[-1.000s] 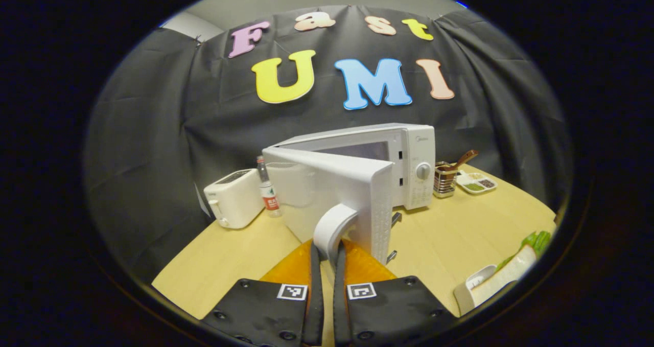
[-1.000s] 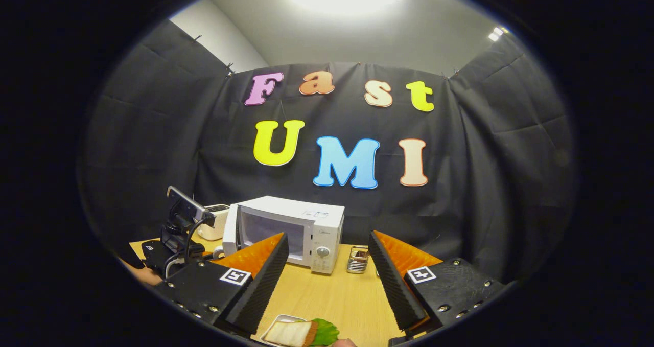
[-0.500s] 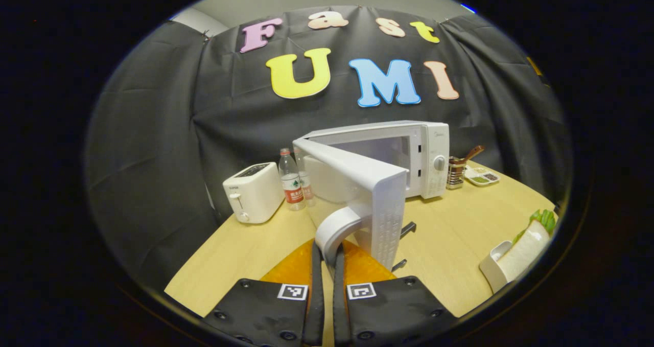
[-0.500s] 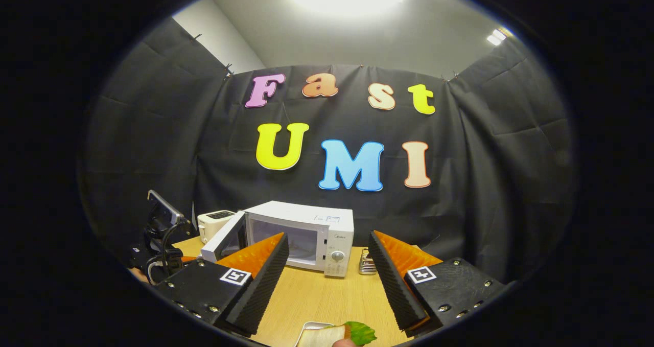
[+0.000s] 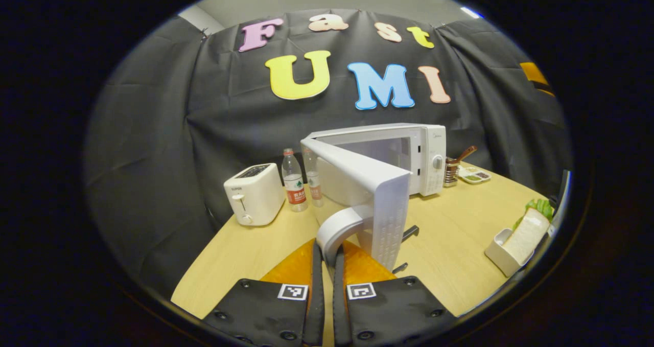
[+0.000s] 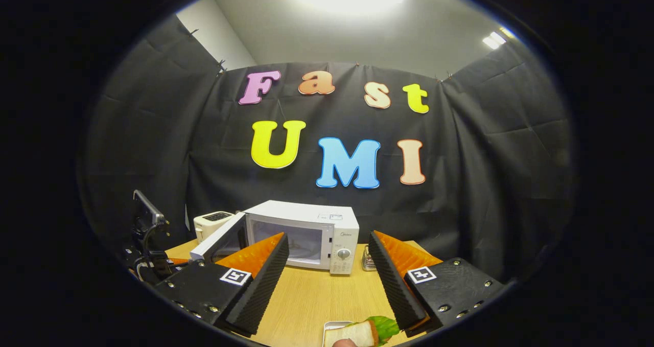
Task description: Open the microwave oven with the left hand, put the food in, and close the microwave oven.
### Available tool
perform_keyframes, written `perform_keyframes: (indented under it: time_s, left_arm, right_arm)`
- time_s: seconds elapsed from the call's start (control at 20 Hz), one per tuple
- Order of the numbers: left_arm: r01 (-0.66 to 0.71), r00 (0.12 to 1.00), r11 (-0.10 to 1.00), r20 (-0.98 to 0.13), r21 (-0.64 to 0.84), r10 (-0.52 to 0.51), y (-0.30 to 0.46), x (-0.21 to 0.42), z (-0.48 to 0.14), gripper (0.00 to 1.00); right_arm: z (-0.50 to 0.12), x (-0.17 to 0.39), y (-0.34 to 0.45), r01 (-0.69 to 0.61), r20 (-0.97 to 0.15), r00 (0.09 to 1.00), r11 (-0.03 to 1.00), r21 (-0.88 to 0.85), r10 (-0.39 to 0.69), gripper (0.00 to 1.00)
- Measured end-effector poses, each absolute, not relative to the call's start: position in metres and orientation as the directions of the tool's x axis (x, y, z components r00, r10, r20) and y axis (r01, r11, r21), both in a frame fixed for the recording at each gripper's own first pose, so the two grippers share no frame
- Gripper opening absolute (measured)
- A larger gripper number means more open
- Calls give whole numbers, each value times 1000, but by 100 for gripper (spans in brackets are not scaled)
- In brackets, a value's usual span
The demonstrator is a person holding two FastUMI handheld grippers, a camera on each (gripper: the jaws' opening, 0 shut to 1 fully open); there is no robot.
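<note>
A: Left gripper view is showing the microwave oven [image 5: 409,155] standing at the back of the worktop [image 5: 449,234], its door [image 5: 370,193] swinging well out toward the camera. The left tool [image 5: 327,252] is gripping the door's curved white handle [image 5: 337,227], its fingers nearly together, one pressing on each side of it.

B: And the food?

A: A sandwich [image 5: 526,232] with green lettuce is sitting in a small white tray [image 5: 498,252] near the right edge of the worktop, well apart from the oven. In the right gripper view the same sandwich [image 6: 357,332] is lying at the bottom edge, just below the right tool [image 6: 329,280].

B: Is that tool holding it?

A: No, its fingers are standing wide apart with nothing between them, hanging above the worktop and facing the oven.

B: What else is around?

A: A white toaster [image 5: 254,193] and two water bottles [image 5: 295,181] are standing left of the oven. On its right a wire utensil holder [image 5: 450,170] with a brown spoon is standing just beside a small divided dish [image 5: 474,176].
</note>
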State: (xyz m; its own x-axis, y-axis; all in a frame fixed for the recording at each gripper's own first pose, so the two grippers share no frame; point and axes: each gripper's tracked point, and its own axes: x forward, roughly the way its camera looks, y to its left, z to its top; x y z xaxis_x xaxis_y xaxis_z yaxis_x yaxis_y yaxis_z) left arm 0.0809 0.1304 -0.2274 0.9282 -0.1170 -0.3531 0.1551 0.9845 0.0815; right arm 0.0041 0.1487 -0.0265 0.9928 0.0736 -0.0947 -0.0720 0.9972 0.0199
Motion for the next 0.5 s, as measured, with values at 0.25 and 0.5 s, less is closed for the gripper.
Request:
perform_keyframes:
  time_s: [0.25,0.5]
  left_arm:
    - [171,922,984,-359,43,-145,158,81,-228,14]
    - [135,923,991,-367,17,-119,178,73,-228,18]
  right_arm:
    - [-27,3,155,-24,-103,994,1000,15,25,95]
    - [-22,1,148,6,-91,996,1000,3,-6,95]
